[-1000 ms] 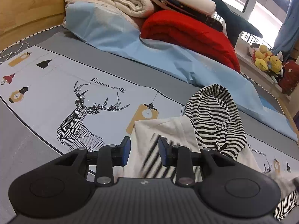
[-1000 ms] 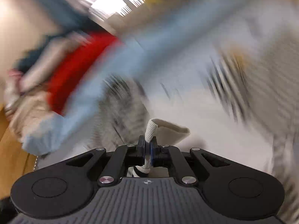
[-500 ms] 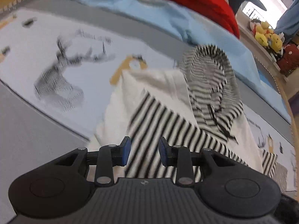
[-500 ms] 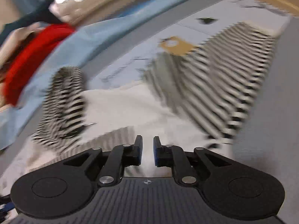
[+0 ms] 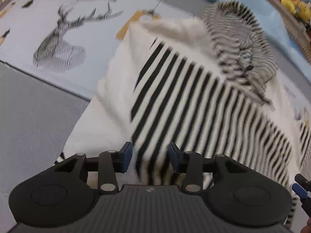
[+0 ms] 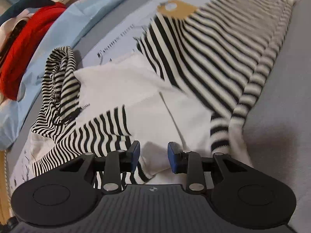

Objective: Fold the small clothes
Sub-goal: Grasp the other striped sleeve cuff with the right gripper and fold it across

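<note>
A small white hoodie (image 5: 120, 89) with black-and-white striped sleeves and a striped hood (image 5: 239, 44) lies on the bed. One striped sleeve (image 5: 194, 97) lies folded across its body. My left gripper (image 5: 149, 158) is open, low over the garment's near edge, with cloth showing between its fingers. In the right wrist view the hoodie (image 6: 124, 85) lies flat, its hood (image 6: 62, 81) at the left and the other striped sleeve (image 6: 223, 48) stretched out to the right. My right gripper (image 6: 153, 156) is open over the hem and holds nothing.
The bed has a grey and pale cover with a deer print (image 5: 58, 38). A light blue sheet (image 6: 58, 31) and a red blanket (image 6: 21, 44) are piled beyond the hood. Yellow plush toys (image 5: 297, 5) sit at the far right.
My right gripper has let go of the white cuff it held and opened wide. Both grippers have dropped closer to the hoodie, and a striped sleeve now lies across its body.
</note>
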`<action>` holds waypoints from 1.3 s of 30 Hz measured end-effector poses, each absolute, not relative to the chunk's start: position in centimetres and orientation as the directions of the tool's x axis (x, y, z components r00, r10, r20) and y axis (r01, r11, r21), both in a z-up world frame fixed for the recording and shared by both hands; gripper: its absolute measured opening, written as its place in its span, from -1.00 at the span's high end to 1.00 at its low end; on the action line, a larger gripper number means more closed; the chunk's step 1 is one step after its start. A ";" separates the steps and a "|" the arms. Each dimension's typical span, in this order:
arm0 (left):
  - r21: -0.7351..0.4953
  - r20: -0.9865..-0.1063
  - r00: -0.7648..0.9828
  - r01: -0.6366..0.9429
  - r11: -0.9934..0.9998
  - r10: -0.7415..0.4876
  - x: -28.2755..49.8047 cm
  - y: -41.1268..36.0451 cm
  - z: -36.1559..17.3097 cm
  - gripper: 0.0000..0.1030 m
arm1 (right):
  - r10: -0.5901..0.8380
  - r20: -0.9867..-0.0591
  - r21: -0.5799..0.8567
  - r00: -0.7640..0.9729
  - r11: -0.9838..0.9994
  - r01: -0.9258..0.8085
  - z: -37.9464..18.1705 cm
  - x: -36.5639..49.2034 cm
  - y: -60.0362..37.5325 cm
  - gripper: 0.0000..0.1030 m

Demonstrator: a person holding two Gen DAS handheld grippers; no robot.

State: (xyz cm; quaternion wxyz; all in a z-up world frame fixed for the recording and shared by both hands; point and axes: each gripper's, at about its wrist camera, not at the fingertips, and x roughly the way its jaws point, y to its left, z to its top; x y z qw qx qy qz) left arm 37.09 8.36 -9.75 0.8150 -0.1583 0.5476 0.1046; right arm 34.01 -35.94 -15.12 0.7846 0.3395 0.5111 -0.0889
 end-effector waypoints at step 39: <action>-0.168 -0.861 0.504 -0.169 0.971 -0.061 38.4 0.9 -7.1 0.11 | -0.188 -0.744 0.550 0.641 0.374 0.747 -20.5 33.1 -62.0 0.89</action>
